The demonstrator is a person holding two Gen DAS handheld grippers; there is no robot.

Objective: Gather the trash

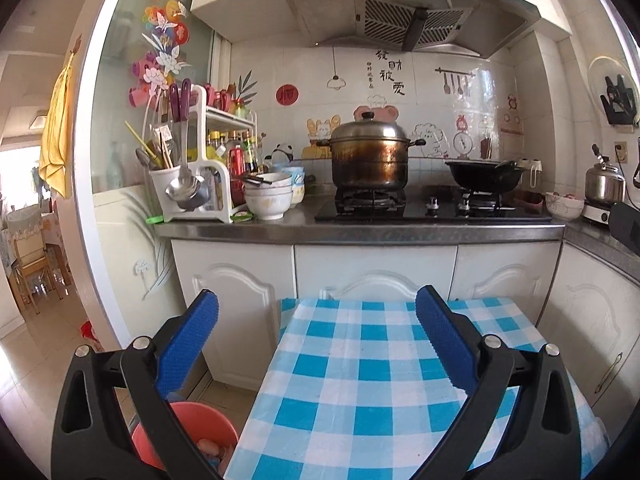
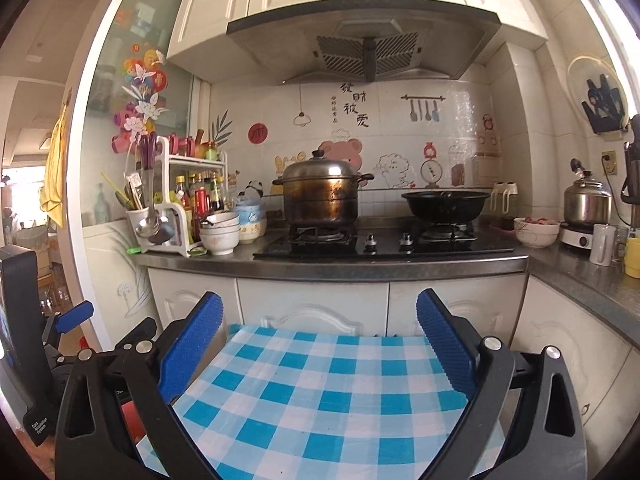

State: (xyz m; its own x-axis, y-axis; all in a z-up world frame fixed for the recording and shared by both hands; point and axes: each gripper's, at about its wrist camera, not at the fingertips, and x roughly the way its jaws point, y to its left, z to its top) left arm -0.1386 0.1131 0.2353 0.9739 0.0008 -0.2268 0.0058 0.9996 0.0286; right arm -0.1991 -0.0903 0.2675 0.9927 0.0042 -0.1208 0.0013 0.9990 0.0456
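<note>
Red trash bucket beside checked tablecloth, kitchen stove counter behind, both jaws released.

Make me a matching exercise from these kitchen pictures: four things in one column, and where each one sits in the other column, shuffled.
Things:
1. steel pot
2. black wok
3. kettle
4. red bucket

Places:
A. on the floor, left of the checked table
B. on the left burner
C. on a small hotplate at the far right
D. on the right burner

Pairs: 1-B, 2-D, 3-C, 4-A
</note>
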